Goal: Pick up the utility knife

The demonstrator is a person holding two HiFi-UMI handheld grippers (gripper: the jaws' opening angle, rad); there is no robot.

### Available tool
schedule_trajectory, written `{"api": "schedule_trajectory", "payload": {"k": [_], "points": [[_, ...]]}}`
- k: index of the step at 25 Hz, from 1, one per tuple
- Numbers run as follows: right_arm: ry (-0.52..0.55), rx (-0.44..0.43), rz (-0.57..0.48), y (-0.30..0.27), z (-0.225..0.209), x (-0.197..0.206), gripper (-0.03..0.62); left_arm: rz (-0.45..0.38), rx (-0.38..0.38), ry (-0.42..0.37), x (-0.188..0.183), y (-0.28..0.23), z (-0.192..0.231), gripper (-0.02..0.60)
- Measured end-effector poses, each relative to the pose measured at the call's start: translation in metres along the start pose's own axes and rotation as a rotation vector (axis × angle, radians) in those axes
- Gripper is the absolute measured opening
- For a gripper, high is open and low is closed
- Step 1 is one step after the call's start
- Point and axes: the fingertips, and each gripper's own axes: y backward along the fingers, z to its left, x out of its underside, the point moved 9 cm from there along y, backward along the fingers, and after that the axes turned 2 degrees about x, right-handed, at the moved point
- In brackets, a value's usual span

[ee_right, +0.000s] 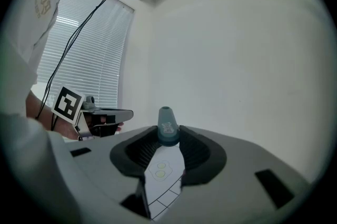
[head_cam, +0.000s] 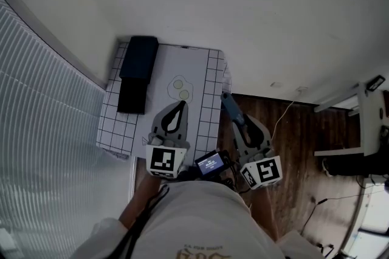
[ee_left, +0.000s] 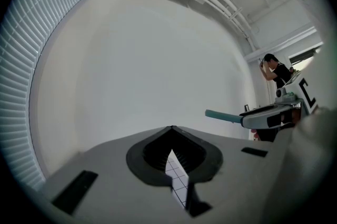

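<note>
The table [head_cam: 117, 127] is the largest thing here. Its top is white with a black grid and a plain white sheet over the middle. A long black box [head_cam: 137, 69] lies on its far left part.

In the head view the right gripper [head_cam: 238, 123] is held level, just off the table's right edge, over the border with the wooden floor [head_cam: 292, 148]. It holds the utility knife [head_cam: 229, 106] in the air, clear of the table. The knife has a slim, dull teal-blue body. It sticks out past the jaw tips and narrows to a blunt, rounded nose. The right gripper view shows a small pale mark on the knife [ee_right: 167, 125], and whether any blade is out cannot be told. In that same view the jaws of the right gripper [ee_right: 167, 136] stand a moderate way apart, with their dark ribbed pads closed against both sides of the knife body.

The left gripper [head_cam: 180, 106] hangs over the white sheet, also level. Its own view shows the tips of the left gripper [ee_left: 171, 131] meeting with nothing between them. Only a thin wedge of gridded table shows below the tips.

Two small yellow-green circles [head_cam: 181, 89] are drawn on the sheet just ahead of the left gripper's tips.
</note>
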Motion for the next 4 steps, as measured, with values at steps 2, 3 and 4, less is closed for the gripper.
{"api": "schedule_trajectory", "payload": {"k": [2, 3, 4], "points": [[-0.004, 0.003, 0.0, 0.001, -0.0011, 0.0011, 0.133, 0.002, -0.001, 0.007, 0.0008, 0.0009, -0.0003, 0.003], [-0.004, 0.004, 0.001, 0.0014, -0.0015, 0.0018, 0.133, 0.004, -0.003, 0.011, 0.0011, 0.0015, -0.0005, 0.003], [-0.004, 0.005, 0.001, 0.0018, -0.0019, 0.0025, 0.133, 0.005, -0.005, 0.015, 0.0014, 0.002, -0.0006, 0.003]]}}
